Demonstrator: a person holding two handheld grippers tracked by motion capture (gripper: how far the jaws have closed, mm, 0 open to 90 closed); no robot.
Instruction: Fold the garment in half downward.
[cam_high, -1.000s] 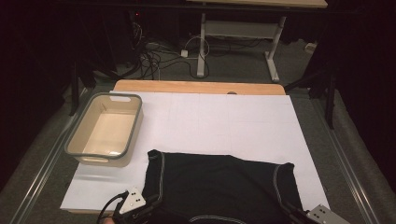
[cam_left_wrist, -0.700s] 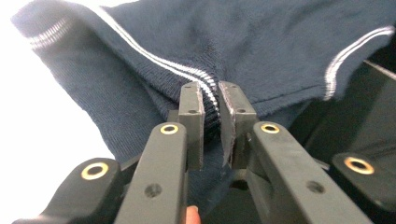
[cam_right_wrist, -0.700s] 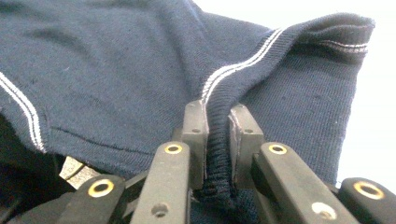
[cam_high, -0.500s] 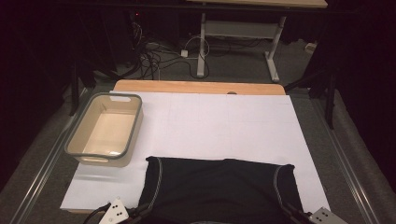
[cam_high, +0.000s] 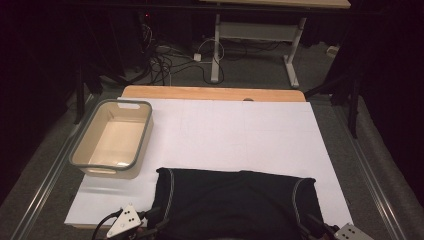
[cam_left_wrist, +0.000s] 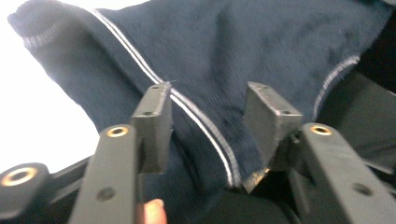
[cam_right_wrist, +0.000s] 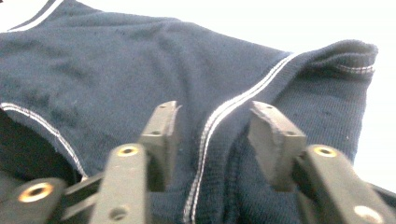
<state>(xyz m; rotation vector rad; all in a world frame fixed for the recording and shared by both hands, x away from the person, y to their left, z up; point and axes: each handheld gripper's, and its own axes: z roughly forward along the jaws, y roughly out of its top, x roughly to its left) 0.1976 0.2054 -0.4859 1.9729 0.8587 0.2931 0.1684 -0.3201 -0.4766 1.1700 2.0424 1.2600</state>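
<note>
I have just been opening both tongs: left gripper (cam_left_wrist: 208, 112) and right gripper (cam_right_wrist: 215, 123) straddle the shirt (cam_high: 235, 202), lower frame, unpinched. Next: withdraw clear.

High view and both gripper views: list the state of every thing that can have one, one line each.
Dark navy knit garment with white stitched seams: lying spread on the white table sheet, released.
Beige plastic tub with grey rim: upright, empty.
Left gripper: jaws just opened, apart over a seam, not pressing.
Right gripper: jaws just opened, apart over a seam, not pressing.
</note>
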